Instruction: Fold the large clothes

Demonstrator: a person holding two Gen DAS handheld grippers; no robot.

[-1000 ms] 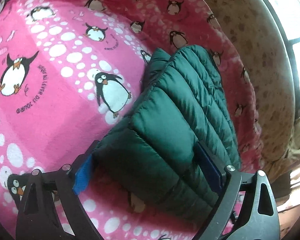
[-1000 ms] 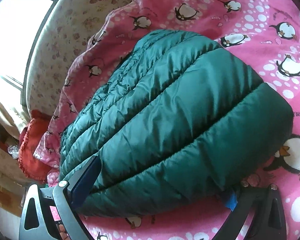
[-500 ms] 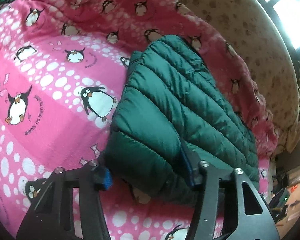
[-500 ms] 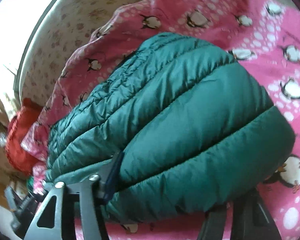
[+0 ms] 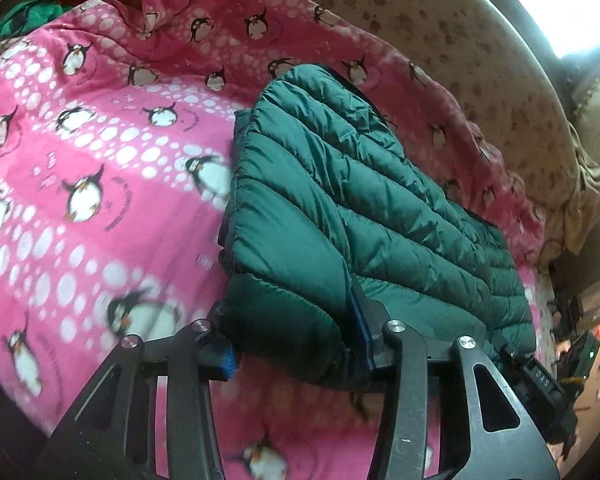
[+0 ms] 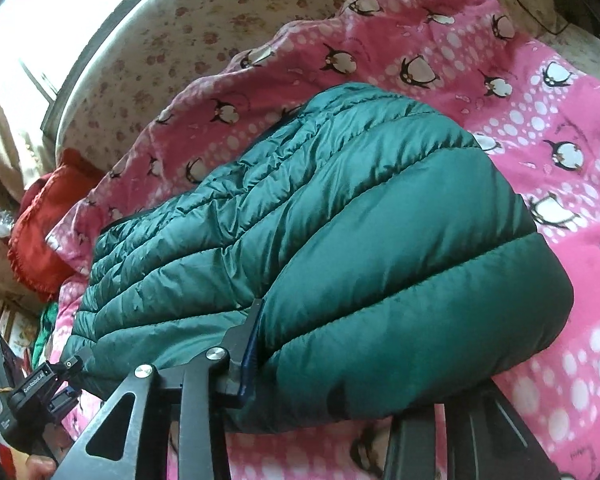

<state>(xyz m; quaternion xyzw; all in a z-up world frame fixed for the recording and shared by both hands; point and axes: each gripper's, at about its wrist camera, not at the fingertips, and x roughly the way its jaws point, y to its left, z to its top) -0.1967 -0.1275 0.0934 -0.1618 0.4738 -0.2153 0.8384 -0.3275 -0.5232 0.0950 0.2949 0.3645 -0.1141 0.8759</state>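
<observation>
My left tool (image 5: 296, 344) and right tool (image 6: 340, 364) each clamp the near edge of the folded green puffer jacket (image 5: 340, 200), jaws closing on its padding. The jacket lies on the pink penguin blanket (image 5: 100, 160) covering the bed.

The left gripper (image 5: 296, 340) points steeply down at the near edge of the green jacket (image 5: 340, 200). Its jaws are closing with a thick fold of that edge between them: one blue-padded finger sits at the jacket's left corner, the other presses into the quilting further right. The right gripper (image 6: 340, 364) also tilts down onto the jacket's near edge, further along it, its jaws closing on a bulging fold. Its left finger digs into the padding; its right finger lies mostly hidden beneath the fold.
</observation>
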